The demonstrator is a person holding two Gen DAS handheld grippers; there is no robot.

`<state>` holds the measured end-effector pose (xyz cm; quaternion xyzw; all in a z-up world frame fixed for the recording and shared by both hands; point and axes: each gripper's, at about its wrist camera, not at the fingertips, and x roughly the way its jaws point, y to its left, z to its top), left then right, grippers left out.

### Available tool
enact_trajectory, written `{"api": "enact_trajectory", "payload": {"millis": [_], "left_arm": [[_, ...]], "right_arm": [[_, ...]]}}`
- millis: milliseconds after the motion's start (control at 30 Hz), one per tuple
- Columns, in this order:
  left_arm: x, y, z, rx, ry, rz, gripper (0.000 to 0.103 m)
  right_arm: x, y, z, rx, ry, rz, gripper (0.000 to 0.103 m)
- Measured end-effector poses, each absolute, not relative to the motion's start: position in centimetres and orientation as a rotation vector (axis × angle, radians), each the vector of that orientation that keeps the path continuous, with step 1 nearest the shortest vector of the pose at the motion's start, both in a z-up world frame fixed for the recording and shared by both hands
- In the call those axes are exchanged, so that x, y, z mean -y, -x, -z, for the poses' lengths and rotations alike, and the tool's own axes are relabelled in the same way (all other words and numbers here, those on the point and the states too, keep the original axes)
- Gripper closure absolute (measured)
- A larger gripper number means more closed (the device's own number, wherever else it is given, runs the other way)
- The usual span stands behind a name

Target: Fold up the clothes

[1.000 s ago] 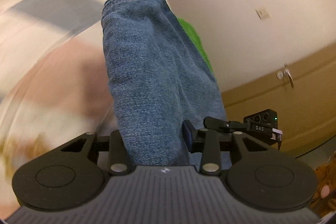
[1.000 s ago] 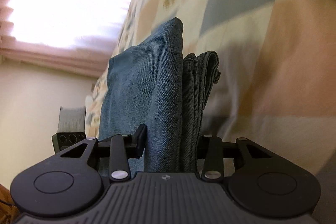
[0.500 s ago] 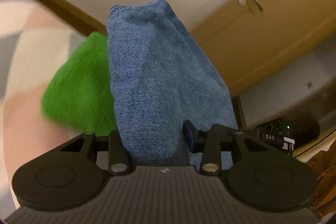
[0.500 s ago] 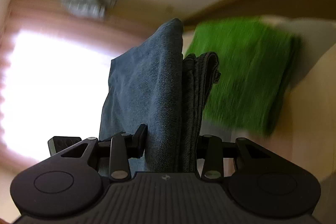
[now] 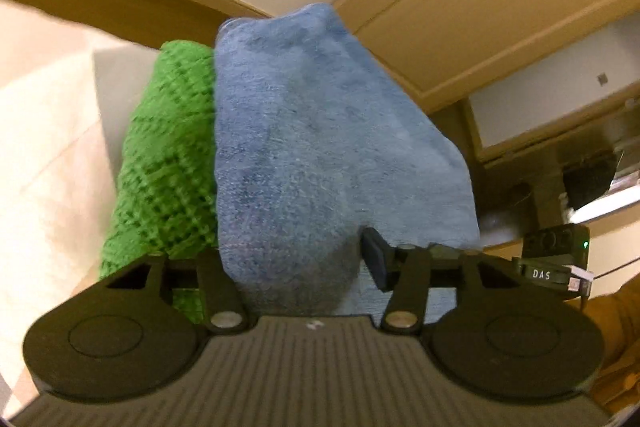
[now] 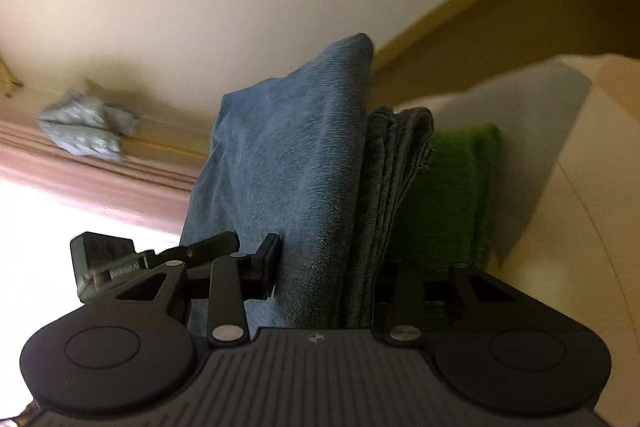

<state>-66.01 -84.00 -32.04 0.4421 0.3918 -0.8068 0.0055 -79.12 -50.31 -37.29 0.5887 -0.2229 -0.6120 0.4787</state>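
Both the left gripper point(image 5: 296, 259) and right gripper point(image 6: 324, 267) clamp folded jeans point(image 5: 320, 147), beside a green knit point(image 5: 168, 163).

folded jeans point(image 5: 312, 147) in front, knitted garment point(image 5: 168, 163) just behind.

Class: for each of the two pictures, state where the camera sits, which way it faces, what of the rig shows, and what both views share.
Left wrist: on the left gripper, tilted up toward wall and wooden door; folded jeans fill its jaws.
Right wrist: on the right gripper, tilted up toward the ceiling; the left gripper shows at left.
Shared: jeans and green knit.
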Motion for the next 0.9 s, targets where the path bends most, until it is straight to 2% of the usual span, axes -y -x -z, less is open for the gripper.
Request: {"api": "enact_trajectory", "payload": {"millis": [67, 100, 167, 333, 400, 433, 500, 633, 733, 800, 900], "left_arm": [[84.2, 65.2, 31.8, -1.216, -1.345, 2.531, 0.048], [84.3, 64.7, 31.2, -1.172, -1.322, 2.517, 0.043], [84.7, 63.1, 29.9, -1.096, -1.25, 2.471, 0.041], [84.7, 54.8, 27.5, -1.325, -0.85, 2.327, 0.037], [82.4, 51.5, 27.8, -1.396, -0.723, 2.265, 0.024], [80.8, 49.9, 28.3, -1.455, -0.653, 2.23, 0.022], [78.1, 47.4, 30.2, -1.581, -0.517, 2.147, 0.022], [75.1, 46.7, 33.9, -1.687, -0.376, 2.028, 0.021], [75.3, 47.7, 34.6, -1.67, -0.304, 1.99, 0.021], [75.4, 48.0, 34.6, -1.634, -0.314, 1.976, 0.028], [75.3, 47.4, 35.0, -1.608, -0.352, 1.949, 0.028]], "right_arm": [[50.7, 79.1, 37.5, 0.508, -1.429, 1.482, 0.058], [50.9, 79.2, 37.5, 0.49, -1.424, 1.476, 0.058], [51.3, 79.2, 36.9, 0.422, -1.408, 1.464, 0.057], [51.7, 79.2, 35.1, 0.246, -1.366, 1.442, 0.049], [51.6, 79.4, 34.7, 0.19, -1.354, 1.425, 0.049], [51.1, 79.3, 34.3, 0.18, -1.353, 1.418, 0.048], [50.7, 79.4, 34.0, 0.168, -1.36, 1.414, 0.048], [50.5, 80.0, 34.3, 0.184, -1.373, 1.416, 0.048], [50.8, 80.3, 34.7, 0.199, -1.391, 1.422, 0.054], [51.1, 80.6, 34.8, 0.205, -1.402, 1.424, 0.058], [51.2, 80.9, 35.0, 0.206, -1.412, 1.417, 0.059]]}}
